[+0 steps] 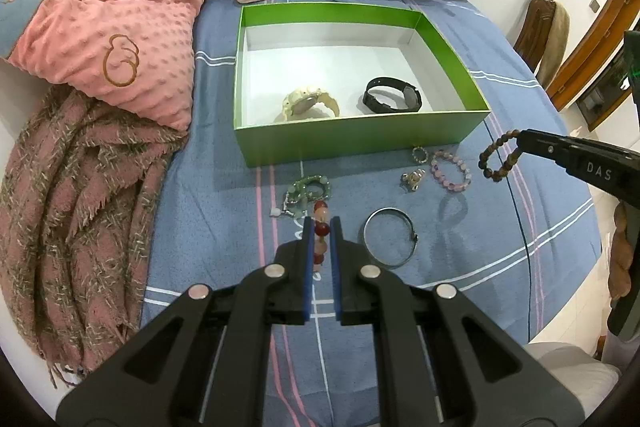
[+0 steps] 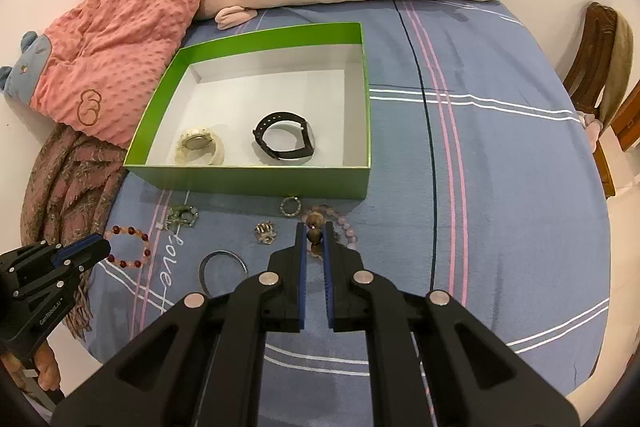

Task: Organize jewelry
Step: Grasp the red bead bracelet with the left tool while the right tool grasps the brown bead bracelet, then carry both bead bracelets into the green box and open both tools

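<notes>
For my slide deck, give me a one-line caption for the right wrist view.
Right gripper holding a brown bead bracelet above the bed, green box with two watches beyond.

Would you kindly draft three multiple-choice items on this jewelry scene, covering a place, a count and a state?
1. Where is the black watch?
A. on the blue sheet
B. inside the green box
C. on the pink pillow

2. How many watches lie in the box?
A. one
B. two
C. four

3. What is the left gripper doing?
A. gripping the red bead bracelet
B. standing open and empty
C. holding the metal bangle

Key: 1 B, it lies on the box's white floor; 2 B, a cream watch and a black one; 3 A, beads sit between its pads.
</notes>
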